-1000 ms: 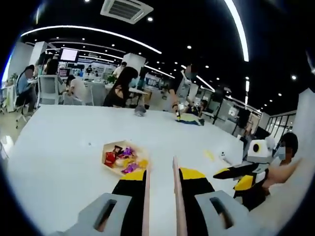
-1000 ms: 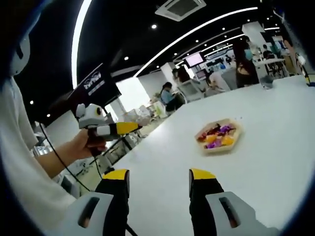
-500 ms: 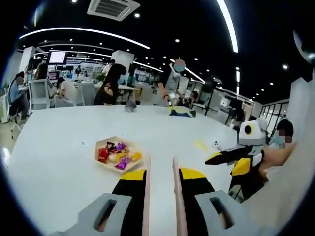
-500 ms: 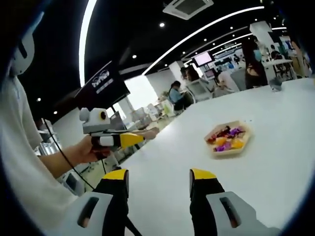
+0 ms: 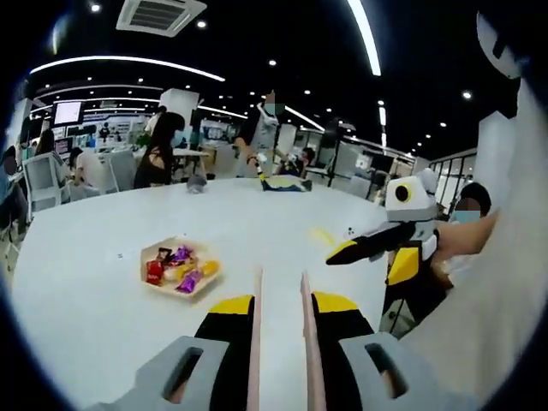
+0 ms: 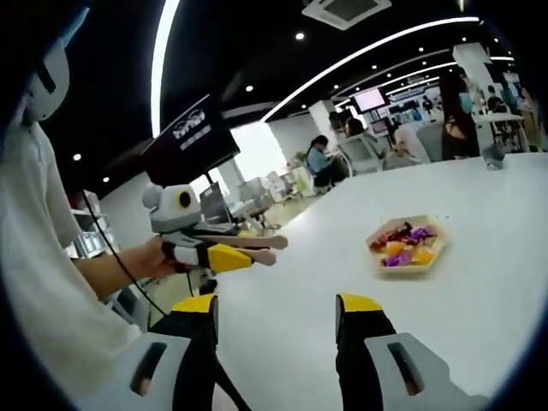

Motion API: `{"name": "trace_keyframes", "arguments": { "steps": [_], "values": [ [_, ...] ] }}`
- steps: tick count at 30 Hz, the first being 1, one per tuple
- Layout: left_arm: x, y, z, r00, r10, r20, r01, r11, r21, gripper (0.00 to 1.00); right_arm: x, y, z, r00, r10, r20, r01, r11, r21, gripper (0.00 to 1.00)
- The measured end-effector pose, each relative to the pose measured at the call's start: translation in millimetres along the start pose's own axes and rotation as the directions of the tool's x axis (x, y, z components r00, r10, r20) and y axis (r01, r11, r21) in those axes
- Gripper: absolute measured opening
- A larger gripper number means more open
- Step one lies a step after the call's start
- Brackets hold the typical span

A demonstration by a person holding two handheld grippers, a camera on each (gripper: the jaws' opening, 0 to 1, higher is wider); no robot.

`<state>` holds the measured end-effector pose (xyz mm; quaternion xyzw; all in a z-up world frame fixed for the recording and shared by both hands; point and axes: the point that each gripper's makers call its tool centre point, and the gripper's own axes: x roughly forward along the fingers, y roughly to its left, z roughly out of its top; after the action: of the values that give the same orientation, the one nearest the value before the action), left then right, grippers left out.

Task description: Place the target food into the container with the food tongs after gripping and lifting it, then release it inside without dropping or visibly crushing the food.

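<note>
A hexagonal wooden tray (image 5: 147, 276) of wrapped sweets (image 5: 177, 266) lies on the white table (image 5: 94, 248), ahead and left of my left gripper (image 5: 279, 300). That gripper is shut on the food tongs (image 5: 256, 295), whose two pale arms run up between its jaws with a narrow gap. In the right gripper view the tray (image 6: 432, 253) sits ahead to the right, and the left gripper (image 6: 248, 253), held by a hand, points toward it with the tongs (image 6: 261, 244) sticking out. My right gripper (image 6: 278, 301) stands open with nothing between its fingers, and it also shows at the right (image 5: 342, 251).
People sit at desks and chairs (image 5: 38, 175) beyond the table's far edge. Small items (image 5: 278, 184) lie at the far side of the table, and a yellow scrap (image 5: 323, 235) lies mid-table. A person's sleeve (image 6: 34, 248) fills the left side.
Both cameras have swung, so the tray sits further left in the left gripper view. The two grippers have drawn closer together; the left one now reaches further toward the tray.
</note>
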<state>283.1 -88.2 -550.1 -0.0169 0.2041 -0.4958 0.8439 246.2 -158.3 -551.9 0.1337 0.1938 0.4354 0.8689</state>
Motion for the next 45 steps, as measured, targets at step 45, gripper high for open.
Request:
{"name": "trace_keyframes", "arguments": {
  "steps": [45],
  "values": [
    [-4, -73.4, -38.0, 0.878, -0.47, -0.088, 0.478, 0.861, 0.175, 0.23, 18, 51, -35.1, 0.932, 0.294, -0.21, -0.344, 0.9, -0.267, 0.35]
  ]
}}
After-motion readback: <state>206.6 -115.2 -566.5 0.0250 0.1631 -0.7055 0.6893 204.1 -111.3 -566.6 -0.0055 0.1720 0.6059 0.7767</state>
